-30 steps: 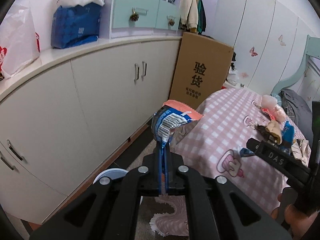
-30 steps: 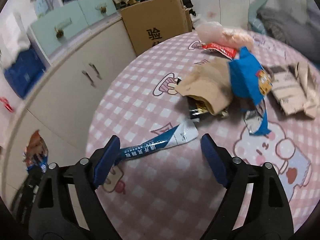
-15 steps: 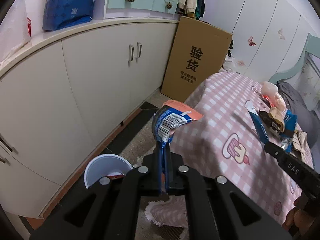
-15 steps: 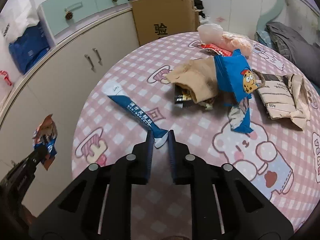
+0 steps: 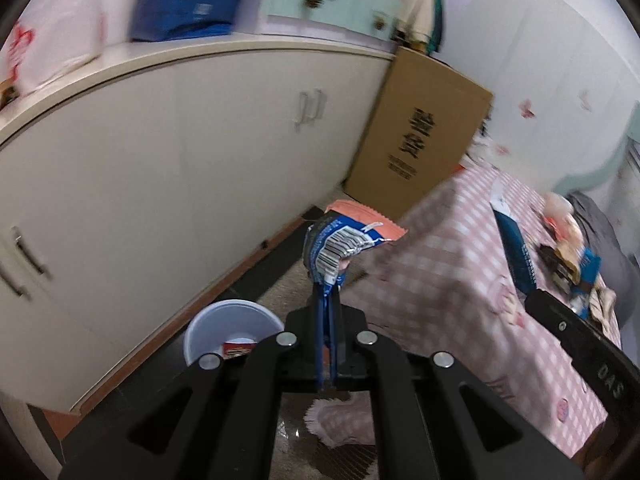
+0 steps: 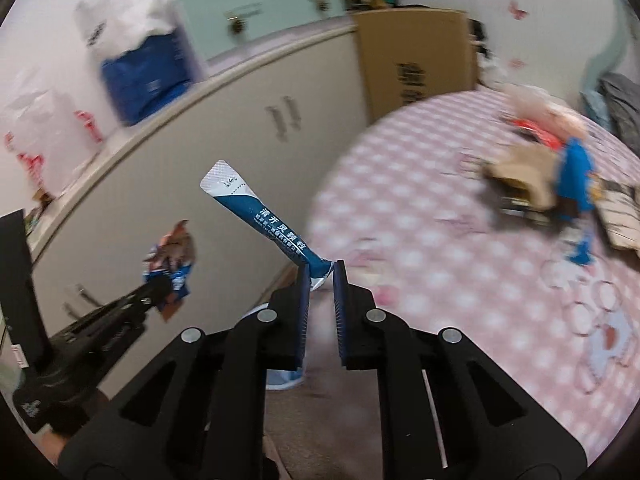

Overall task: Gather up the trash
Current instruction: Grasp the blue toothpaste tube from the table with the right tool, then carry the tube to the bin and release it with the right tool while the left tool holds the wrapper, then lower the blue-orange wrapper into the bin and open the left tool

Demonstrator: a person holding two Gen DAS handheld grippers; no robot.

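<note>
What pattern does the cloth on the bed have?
Pink and white checks on the bed cloth, clearest in the right wrist view.

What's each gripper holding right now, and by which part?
Left gripper: crumpled snack wrapper, pinched at its lower end. Right gripper: blue sachet, by its bottom tip.

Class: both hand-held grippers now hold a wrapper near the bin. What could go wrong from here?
1. The right hand-held gripper pinches only the sachet's tip; it could slip out.
2. The bin is small and beside the bed, so the left hand-held gripper's wrapper may miss it.
</note>
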